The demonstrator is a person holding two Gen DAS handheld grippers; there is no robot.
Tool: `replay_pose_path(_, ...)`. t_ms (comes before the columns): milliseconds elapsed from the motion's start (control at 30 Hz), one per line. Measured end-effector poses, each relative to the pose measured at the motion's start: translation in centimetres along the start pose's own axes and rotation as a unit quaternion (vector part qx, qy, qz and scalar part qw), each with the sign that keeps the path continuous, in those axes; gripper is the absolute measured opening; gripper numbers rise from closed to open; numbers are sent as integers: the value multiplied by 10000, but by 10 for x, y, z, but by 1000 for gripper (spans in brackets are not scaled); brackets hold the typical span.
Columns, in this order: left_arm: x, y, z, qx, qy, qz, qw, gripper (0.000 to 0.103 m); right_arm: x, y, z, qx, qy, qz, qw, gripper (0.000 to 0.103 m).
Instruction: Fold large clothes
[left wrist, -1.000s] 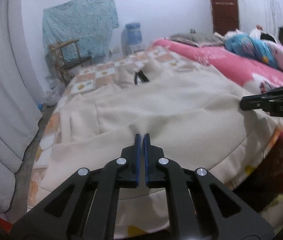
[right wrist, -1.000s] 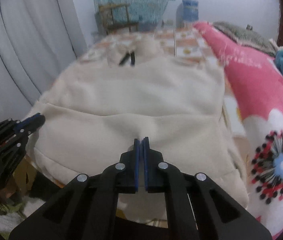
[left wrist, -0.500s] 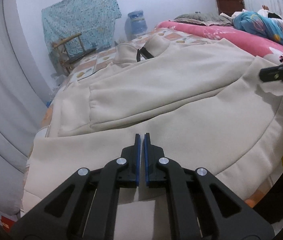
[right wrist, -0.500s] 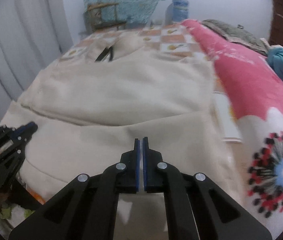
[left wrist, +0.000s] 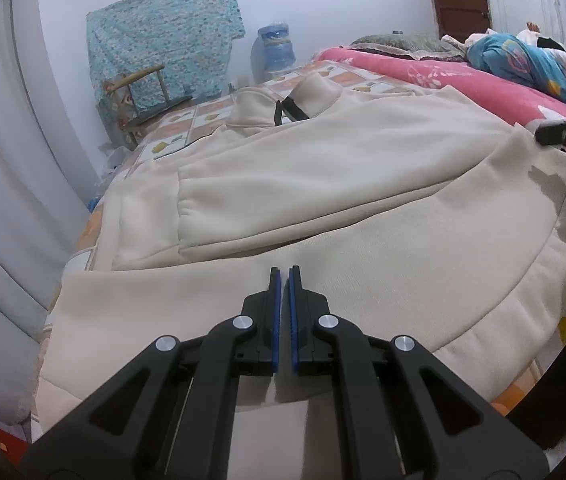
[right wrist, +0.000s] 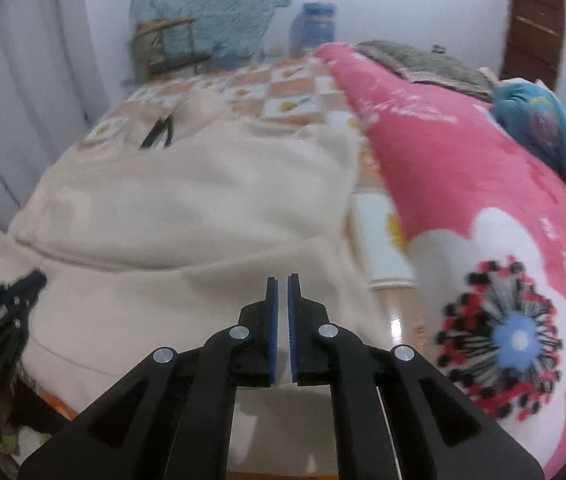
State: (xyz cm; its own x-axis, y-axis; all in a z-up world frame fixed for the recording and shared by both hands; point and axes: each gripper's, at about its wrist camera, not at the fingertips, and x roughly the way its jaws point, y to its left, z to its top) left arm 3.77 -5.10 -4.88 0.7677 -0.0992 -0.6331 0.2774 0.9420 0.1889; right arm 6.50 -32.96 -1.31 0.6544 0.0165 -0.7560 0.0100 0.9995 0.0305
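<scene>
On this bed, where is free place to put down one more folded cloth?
The checkered sheet beyond the cream garment's collar is bare, up to the pink blanket. A narrow strip of sheet runs between the garment's right edge and that blanket. The garment covers the near part; bundles crowd the blanket's far end.

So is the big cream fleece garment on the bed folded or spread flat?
Partly folded: cream garment has its lower part doubled over itself.
</scene>
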Motion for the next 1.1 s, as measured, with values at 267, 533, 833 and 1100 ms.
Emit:
replay_pose_path(267,-10,44,-3,-778,134,-213,9967,21,30,-17,-7,513,306,429,9973,5)
replay_pose_path(533,-6,140,-39,-1835,351,555,9808,11,30,-14,-9,398,258,376,9982,5)
replay_pose_path(833,-9,142,-35,-1828,254,634,9808,12,28,-14,-5,353,320,368,9982,6)
replay_pose_path(1100,-68,98,-15,-705,-326,143,9969,59,-30,33,-12,-747,-191,609,9952,52)
